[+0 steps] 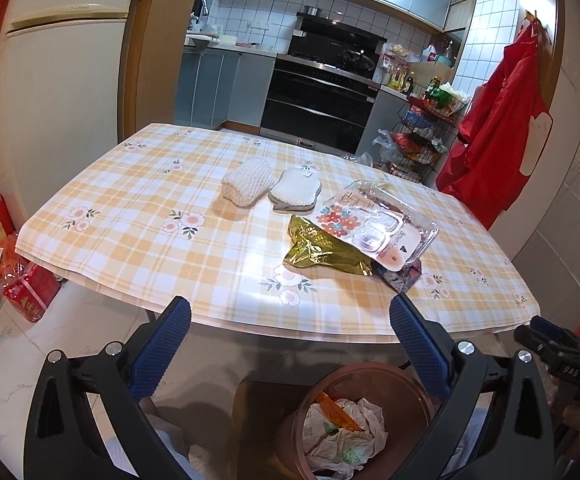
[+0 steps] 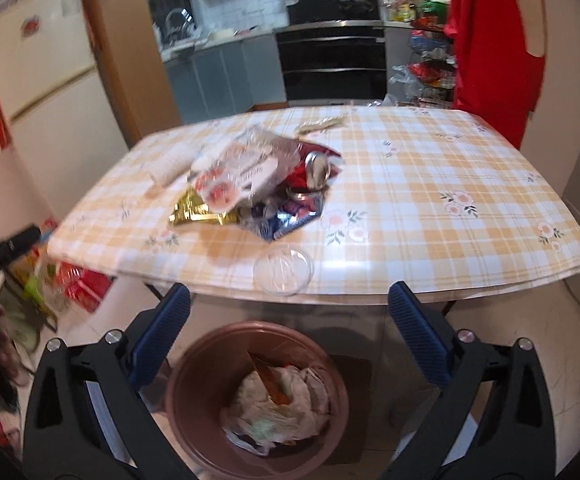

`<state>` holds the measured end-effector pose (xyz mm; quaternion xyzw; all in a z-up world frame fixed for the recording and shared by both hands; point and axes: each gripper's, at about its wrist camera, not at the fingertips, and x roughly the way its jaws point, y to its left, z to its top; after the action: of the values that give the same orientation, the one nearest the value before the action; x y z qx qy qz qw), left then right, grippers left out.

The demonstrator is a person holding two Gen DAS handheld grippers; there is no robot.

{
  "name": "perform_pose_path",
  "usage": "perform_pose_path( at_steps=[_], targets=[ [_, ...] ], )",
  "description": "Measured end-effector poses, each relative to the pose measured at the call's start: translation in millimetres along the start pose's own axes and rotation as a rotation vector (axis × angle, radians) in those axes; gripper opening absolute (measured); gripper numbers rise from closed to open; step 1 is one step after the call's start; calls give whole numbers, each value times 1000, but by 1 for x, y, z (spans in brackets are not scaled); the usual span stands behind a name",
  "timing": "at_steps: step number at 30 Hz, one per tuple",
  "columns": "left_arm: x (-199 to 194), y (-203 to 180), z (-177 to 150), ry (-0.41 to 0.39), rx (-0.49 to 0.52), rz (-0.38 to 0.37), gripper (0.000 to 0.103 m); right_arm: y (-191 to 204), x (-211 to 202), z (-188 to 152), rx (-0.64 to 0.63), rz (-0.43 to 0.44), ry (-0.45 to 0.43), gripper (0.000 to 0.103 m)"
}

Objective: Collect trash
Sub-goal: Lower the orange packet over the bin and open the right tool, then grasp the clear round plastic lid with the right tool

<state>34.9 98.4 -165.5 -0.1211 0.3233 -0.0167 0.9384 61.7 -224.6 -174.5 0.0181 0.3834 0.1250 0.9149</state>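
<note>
A pile of trash lies on the checked table (image 1: 138, 216): a clear plastic tray (image 1: 382, 222), a gold foil wrapper (image 1: 322, 250), a white foam net (image 1: 248, 180) and a white pad (image 1: 296, 190). In the right wrist view the pile (image 2: 250, 180) also holds a red crushed can (image 2: 314, 170), and a clear round lid (image 2: 284, 270) lies at the table's front edge. A brown bin (image 2: 258, 396) with crumpled bags stands on the floor below; it also shows in the left wrist view (image 1: 354, 420). My left gripper (image 1: 290, 336) and right gripper (image 2: 290, 320) are open and empty, above the bin.
A fridge (image 1: 62, 80) stands at the left, the oven (image 1: 322, 96) behind the table, a wire rack (image 1: 422, 136) and a red garment (image 1: 498, 132) at the right. Red packages (image 1: 30, 288) sit on the floor at the left.
</note>
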Motion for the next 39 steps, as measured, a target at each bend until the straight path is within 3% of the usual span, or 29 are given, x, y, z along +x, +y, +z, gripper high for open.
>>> perform_pose_path(
  at_steps=[17,24,27,29,32,36,39],
  targets=[
    [52,0,-2,80,6,26,97,12,150,2,-126,31,191,97],
    [76,0,-4,119,2,24,97,13,163,8,-149,-8,163,91],
    [84,-3,-4,130,7,13,97,13,163,8,-187,-14,154,83],
    [90,-7,-3,135,20,12,97,11,161,8,-192,2,146,68],
    [99,-19,0,144,68,11,97,8,160,10,-186,20,154,67],
    [114,-36,11,156,62,-75,97,1,155,16,-147,35,139,67],
    [127,-54,17,168,106,-106,87,-5,147,22,-119,47,115,67]
  ],
)
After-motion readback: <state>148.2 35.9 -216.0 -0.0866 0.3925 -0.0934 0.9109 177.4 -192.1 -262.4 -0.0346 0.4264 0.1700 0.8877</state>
